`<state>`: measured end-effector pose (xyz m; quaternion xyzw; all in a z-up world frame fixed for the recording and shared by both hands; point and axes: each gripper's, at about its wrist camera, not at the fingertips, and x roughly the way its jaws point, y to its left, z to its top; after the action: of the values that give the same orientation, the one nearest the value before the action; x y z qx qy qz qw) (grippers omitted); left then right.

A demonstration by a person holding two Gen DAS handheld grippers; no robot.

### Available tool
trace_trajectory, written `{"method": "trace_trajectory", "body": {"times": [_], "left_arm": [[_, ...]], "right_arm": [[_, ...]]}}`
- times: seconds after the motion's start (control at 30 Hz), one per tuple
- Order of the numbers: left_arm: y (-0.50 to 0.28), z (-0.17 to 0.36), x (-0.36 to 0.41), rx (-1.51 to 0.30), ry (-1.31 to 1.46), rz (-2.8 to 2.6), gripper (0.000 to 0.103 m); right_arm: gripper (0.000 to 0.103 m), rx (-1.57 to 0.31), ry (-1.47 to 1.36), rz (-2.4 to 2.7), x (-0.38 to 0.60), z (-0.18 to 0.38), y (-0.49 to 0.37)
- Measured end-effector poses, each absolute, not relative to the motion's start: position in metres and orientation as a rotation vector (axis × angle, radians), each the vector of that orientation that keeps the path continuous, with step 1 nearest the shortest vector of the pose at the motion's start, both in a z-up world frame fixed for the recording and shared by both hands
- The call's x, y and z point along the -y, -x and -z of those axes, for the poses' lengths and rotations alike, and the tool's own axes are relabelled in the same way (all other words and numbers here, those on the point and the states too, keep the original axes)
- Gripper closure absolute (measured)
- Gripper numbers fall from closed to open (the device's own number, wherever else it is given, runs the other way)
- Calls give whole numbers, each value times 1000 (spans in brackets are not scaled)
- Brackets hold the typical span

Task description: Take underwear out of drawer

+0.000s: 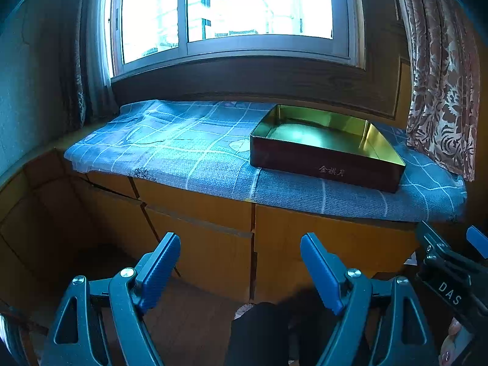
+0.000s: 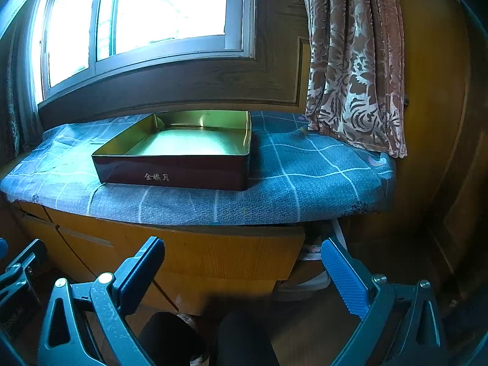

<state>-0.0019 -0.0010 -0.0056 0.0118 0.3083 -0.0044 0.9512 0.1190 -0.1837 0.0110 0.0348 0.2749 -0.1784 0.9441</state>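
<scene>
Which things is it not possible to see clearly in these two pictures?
- Underwear: in neither view; drawer fronts hide any contents.
- Items past the cabinet's right end: right wrist view, shadowed, too small.
- Outside the window: overexposed.
- Tin lettering: too small.

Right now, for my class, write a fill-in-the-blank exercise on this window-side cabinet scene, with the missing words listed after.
1. The tin box on the checked cloth is ____ inside.
2. The jaws of both the left gripper and the right gripper stand ____.
3. The patterned curtain hangs to the ____ of the window.
4. The tin box has no ____ on it.

Missing words: empty; open; right; lid
</scene>
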Motion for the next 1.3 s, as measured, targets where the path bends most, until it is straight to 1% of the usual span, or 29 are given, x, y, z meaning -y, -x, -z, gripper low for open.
{"method": "trace_trajectory", "body": {"times": [1.3], "left_arm": [[3, 4, 4, -624, -28, 24, 20]], "right_arm": [[0, -574, -62, 354, 184, -8, -121]]}}
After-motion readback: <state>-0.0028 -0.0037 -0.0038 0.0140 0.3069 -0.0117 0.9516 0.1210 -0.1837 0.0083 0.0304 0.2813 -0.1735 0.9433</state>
